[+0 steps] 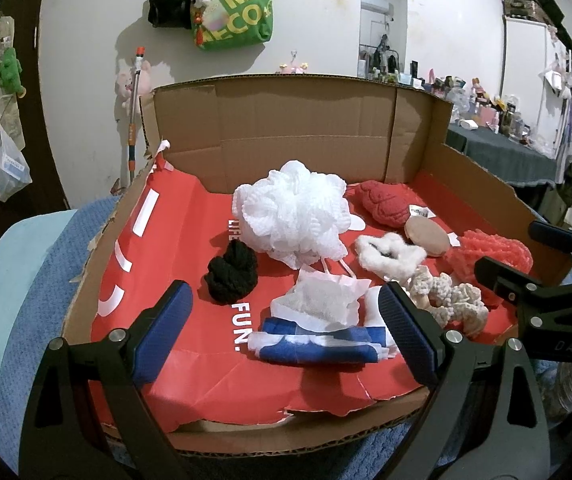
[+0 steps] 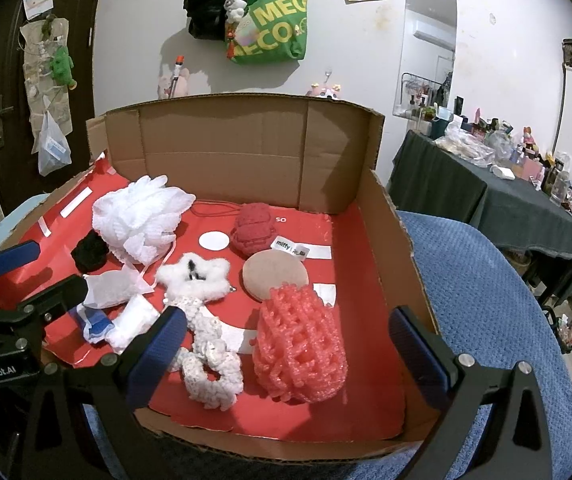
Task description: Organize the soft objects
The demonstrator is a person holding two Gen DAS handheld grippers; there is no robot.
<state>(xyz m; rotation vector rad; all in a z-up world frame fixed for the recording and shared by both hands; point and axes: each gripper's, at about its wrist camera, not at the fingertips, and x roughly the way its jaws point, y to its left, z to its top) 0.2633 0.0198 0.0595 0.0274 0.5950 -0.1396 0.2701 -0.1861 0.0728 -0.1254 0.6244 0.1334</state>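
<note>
A cardboard box (image 1: 306,120) lined with red paper holds several soft objects. In the left wrist view I see a white mesh bath pouf (image 1: 292,212), a black scrunchie (image 1: 232,272), a blue-and-white cloth with tissue (image 1: 318,328), a cream knitted scrunchie (image 1: 446,300), a white fluffy piece (image 1: 390,254), a tan round sponge (image 1: 426,236), a red knitted toy (image 1: 386,202) and a coral pouf (image 1: 490,254). My left gripper (image 1: 286,336) is open, hovering over the blue cloth. My right gripper (image 2: 286,356) is open, above the coral pouf (image 2: 300,344) and cream scrunchie (image 2: 210,364).
The box sits on a blue textured blanket (image 2: 486,300). A dark table (image 2: 506,204) crowded with small items stands at the right. A green tote bag (image 2: 274,24) and a black bag hang on the wall behind. A door (image 2: 10,80) is at the left.
</note>
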